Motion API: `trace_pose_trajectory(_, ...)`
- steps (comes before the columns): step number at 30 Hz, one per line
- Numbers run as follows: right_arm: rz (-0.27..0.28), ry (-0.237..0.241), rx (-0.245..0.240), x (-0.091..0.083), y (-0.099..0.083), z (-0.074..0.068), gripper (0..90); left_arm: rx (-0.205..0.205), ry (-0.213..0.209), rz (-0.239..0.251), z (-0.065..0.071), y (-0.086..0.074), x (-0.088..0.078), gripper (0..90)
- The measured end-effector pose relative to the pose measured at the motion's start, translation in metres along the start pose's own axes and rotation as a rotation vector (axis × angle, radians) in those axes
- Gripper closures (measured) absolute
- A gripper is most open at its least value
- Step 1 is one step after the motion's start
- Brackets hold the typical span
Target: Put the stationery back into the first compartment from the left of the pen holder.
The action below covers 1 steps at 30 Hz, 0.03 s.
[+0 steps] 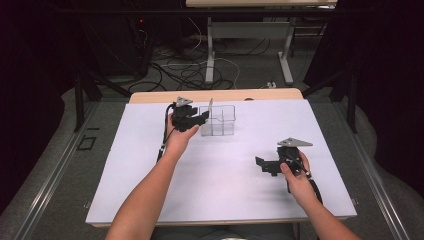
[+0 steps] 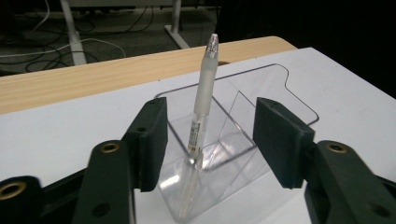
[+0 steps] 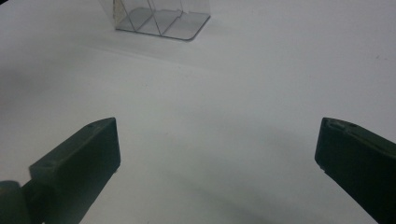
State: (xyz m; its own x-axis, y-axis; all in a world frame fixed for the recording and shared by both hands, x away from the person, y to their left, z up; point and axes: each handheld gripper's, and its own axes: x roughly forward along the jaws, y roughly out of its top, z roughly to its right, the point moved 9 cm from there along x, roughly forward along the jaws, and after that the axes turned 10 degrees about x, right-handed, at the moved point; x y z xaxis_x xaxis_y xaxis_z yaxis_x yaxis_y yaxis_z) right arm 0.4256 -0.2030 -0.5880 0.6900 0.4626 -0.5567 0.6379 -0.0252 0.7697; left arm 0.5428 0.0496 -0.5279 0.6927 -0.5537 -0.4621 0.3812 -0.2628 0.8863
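A clear plastic organiser (image 1: 223,121) with several compartments stands at the back of the white sheet. A white translucent pen (image 1: 210,107) leans upright in its left compartment. My left gripper (image 1: 203,117) sits just left of the organiser, level with the pen. In the left gripper view the pen (image 2: 203,93) stands inside the organiser (image 2: 285,86) between the two black jaws of my left gripper (image 2: 212,122), and the pads do not touch it. My right gripper (image 1: 259,163) rests low over the sheet at the right, open, with nothing in it (image 3: 217,140).
A white sheet (image 1: 220,170) covers the table, with a wooden edge (image 1: 150,96) along the back. The organiser (image 3: 161,21) lies well ahead of the right gripper. Cables and desk legs (image 1: 210,60) are on the floor beyond the table.
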Motion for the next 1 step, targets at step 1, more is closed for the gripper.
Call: trace_pose_trajectory(1,0.002,-0.002,0.002,0.0001,0.0001,0.0007,0.0,0.009,-0.002,-0.007,0.0007,-0.0012,-0.0045,39.0)
